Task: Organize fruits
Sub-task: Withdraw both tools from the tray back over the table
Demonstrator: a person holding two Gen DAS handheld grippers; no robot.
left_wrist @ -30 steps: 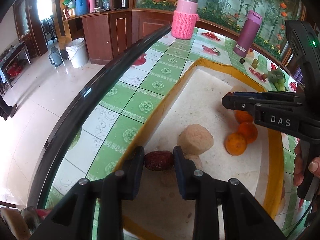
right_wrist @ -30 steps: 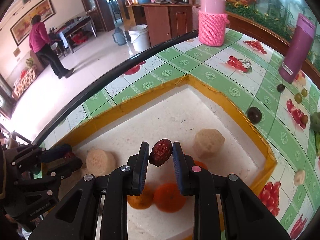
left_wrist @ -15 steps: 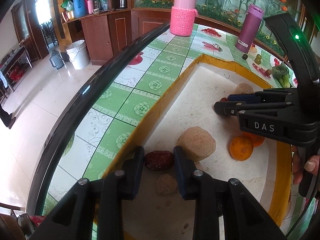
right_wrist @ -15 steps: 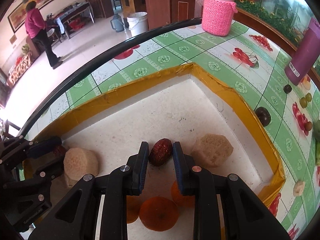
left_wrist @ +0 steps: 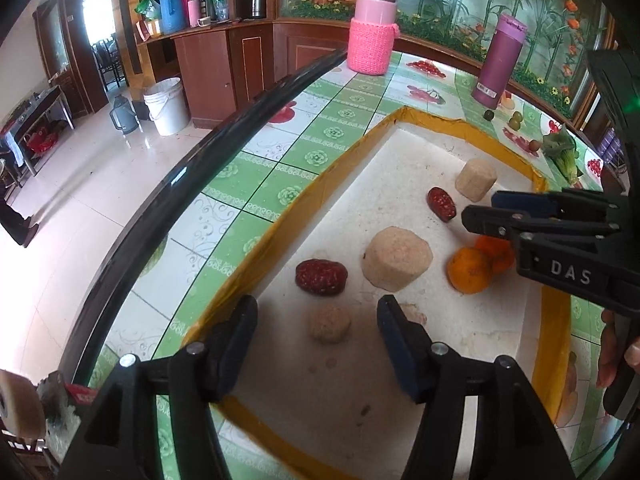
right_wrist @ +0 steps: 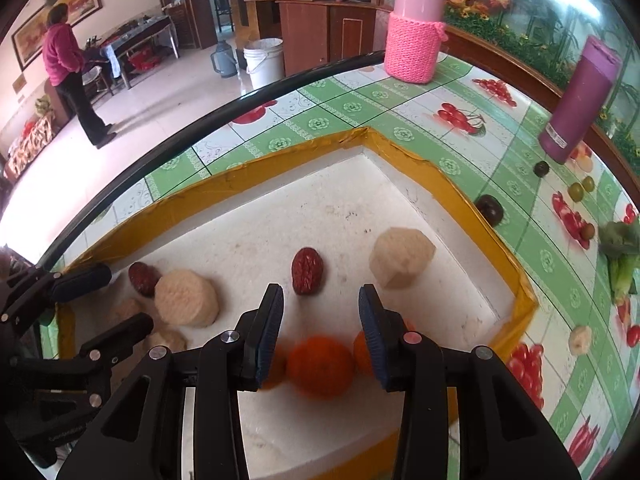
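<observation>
Fruits lie spread on the floor of a white foam tray (left_wrist: 400,148) edged with yellow tape, which keeps them from rolling onto the patterned table (left_wrist: 276,176).

From the left wrist camera, the left gripper (left_wrist: 316,328) stands wide apart and empty, a small pale lump (left_wrist: 330,324) between its fingers. A red date (left_wrist: 321,276) lies just past the fingertips at 12 o'clock, free on the tray floor, touching neither finger. At 1 o'clock sits a large pale peeled chunk (left_wrist: 397,259), and at 2 o'clock two oranges (left_wrist: 470,270) touch each other as a group.

From the right wrist camera, the right gripper (right_wrist: 320,308) is likewise spread and holds nothing. Oranges (right_wrist: 320,372) lie under it, blurred. A second date (right_wrist: 307,271) rests just ahead at 12 o'clock, with another peeled chunk (right_wrist: 400,258) at 1 o'clock. I judge like is being set by like, though the two dates are well apart.

Far off at 1 o'clock stand a pink knitted jar (right_wrist: 414,40) and a purple flask (right_wrist: 580,100), outside the tray.
</observation>
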